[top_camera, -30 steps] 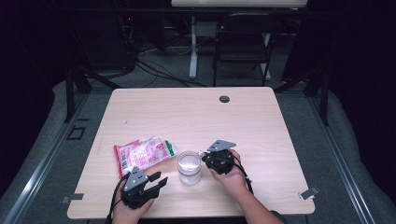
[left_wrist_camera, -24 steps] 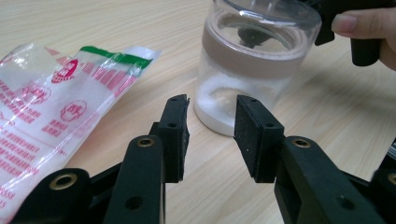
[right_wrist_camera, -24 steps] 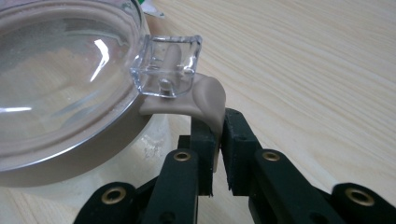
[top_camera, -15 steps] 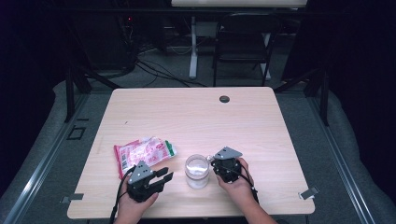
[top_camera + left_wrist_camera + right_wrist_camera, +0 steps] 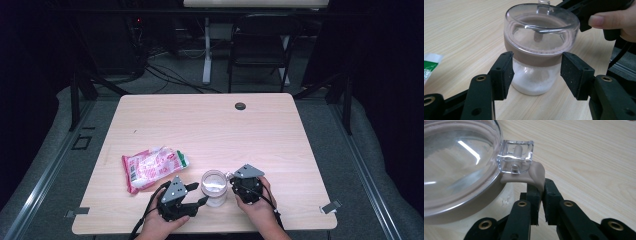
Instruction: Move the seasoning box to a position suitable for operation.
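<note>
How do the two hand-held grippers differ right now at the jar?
The left hand-held gripper has its jaws spread either side of the jar, pads apart from the glass; they have just been opening. The right hand-held gripper is pinched shut on the jar lid's tan tab. The left one sits low at the jar's body, the right one at the lid's latch. Both are black and point at the jar.

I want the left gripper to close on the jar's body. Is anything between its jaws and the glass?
Nothing visible. The left gripper straddles the jar, bare gaps either side of the glass. The right gripper pinches the beige tab on the far side.
</note>
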The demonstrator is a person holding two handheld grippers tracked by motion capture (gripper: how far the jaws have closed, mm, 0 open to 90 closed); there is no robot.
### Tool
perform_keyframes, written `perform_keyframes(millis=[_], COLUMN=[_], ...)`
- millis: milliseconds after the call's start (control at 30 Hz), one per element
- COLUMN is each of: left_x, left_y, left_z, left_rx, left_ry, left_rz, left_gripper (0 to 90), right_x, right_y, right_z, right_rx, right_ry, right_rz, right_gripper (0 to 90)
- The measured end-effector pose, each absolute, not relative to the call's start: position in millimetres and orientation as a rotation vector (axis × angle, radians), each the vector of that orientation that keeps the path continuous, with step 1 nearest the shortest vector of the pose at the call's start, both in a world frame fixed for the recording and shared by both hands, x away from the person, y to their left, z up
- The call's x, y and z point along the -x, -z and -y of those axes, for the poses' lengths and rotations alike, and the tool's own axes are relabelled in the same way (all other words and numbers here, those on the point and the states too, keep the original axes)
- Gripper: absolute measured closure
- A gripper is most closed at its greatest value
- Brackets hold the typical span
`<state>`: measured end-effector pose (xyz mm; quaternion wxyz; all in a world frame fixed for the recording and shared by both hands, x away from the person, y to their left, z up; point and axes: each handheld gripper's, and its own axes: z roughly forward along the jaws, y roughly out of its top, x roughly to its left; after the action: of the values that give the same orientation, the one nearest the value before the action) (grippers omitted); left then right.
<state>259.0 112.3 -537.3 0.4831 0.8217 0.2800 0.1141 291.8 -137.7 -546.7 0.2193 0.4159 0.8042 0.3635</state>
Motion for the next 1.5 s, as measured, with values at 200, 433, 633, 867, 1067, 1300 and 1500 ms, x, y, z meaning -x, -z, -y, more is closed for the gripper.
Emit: perform_keyframes(millis=[200,433,633,867,1067,1300,1500], left_x=[-267.4,-269.9,-271.0,-277.3,-279.9,-281.2,-277.7], left_y=[533.1,530.6,527.4,525.2,524.6,526.4,527.9], left_z=[-125.2,-131.7,-133.7,-136.0,-139.1,-139.7,-137.0], left_rx=[-1.975,-1.962,-1.957,-1.944,-1.942,-1.967,-2.003], left_ry=[-0.246,-0.278,-0.260,-0.254,-0.246,-0.233,-0.242], left_rz=[-0.730,-0.769,-0.771,-0.791,-0.806,-0.817,-0.799], left_gripper=[47.0,52.8,58.0,63.5,76.8,89.8,90.0], right_x=[-284.9,-281.5,-276.3,-269.9,-272.9,-278.4,-284.2], right_y=[542.9,537.4,524.4,506.8,501.7,500.3,500.2], right_z=[138.1,137.7,145.3,162.4,169.4,155.4,148.0], right_rx=[-1.128,-1.106,-1.082,-1.117,-1.225,-1.233,-1.228], right_ry=[-1.030,-1.066,-1.078,-1.169,-1.229,-1.281,-1.301], right_rz=[-2.234,-2.271,-2.296,-2.224,-2.164,-2.161,-2.149], right_gripper=[80.0,73.8,70.1,68.8,78.0,80.4,81.3])
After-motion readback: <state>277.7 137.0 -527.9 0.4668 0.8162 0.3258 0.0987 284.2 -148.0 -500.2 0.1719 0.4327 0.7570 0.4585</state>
